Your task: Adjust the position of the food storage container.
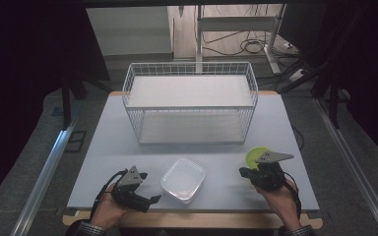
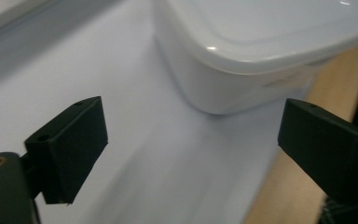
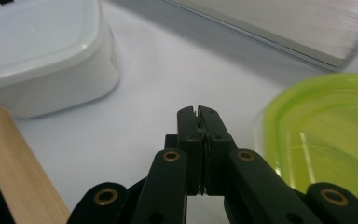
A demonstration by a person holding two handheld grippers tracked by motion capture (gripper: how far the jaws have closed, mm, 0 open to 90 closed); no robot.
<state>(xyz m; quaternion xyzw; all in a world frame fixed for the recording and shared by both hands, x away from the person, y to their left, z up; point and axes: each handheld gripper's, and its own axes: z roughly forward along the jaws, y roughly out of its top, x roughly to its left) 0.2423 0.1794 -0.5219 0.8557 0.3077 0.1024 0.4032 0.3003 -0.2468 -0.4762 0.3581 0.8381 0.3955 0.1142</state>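
A translucent white lidded container (image 1: 182, 179) sits near the table's front edge, between my two grippers. My left gripper (image 1: 149, 189) lies at its left and points at it. In the left gripper view that gripper (image 2: 191, 144) is open wide with nothing between its jaws, and the white container (image 2: 261, 51) is just ahead. At the container's right, my right gripper (image 1: 242, 172) points left. Its jaws (image 3: 198, 113) are shut on nothing. A yellow-green dish (image 1: 254, 155) lies right beside it, seen as a green rim (image 3: 326, 135) at the right.
A white wire basket (image 1: 191, 73) with a flat white floor stands at the back middle of the pale table (image 1: 108, 147). A wooden strip (image 3: 14, 158) edges the table's front. Cables and a stand's legs (image 1: 256, 46) lie on the floor beyond.
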